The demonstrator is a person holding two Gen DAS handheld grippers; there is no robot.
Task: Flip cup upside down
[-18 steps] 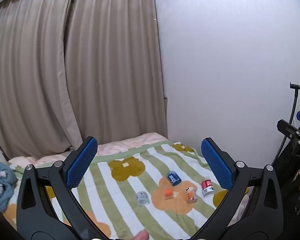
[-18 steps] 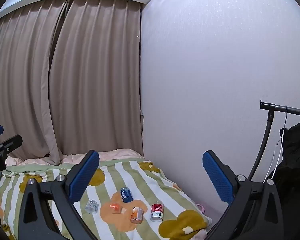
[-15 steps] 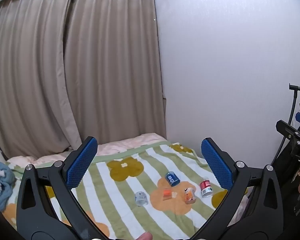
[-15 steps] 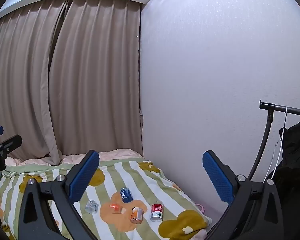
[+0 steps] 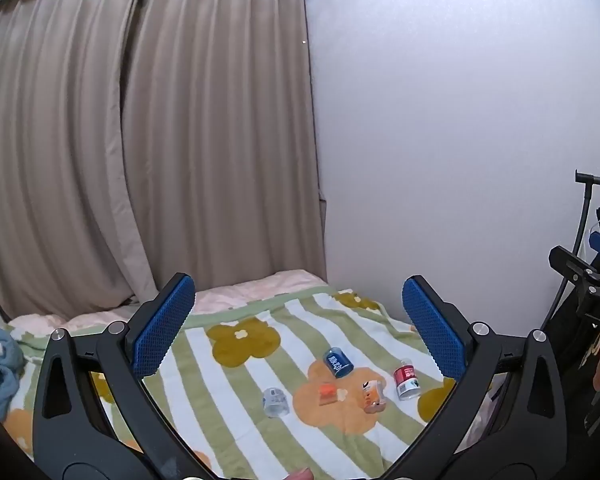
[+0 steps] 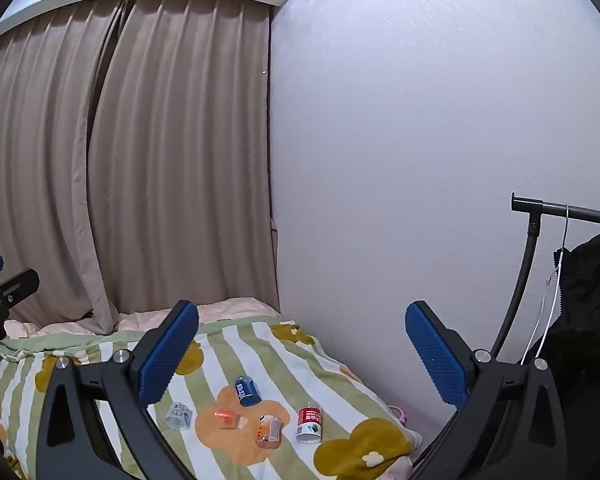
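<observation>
Both grippers barely shifted; left gripper and right gripper fingers wide, empty, high over bed. Clear cup lies near blanket's right edge.

Left gripper held high over the bed, jaws wide apart.

On the striped floral blanket lie five small items in a loose row: a clear cup, an orange piece, a blue can behind it, an orange-white cup and a red can. Beige curtains hang behind; the right gripper shows at the right edge.
</observation>
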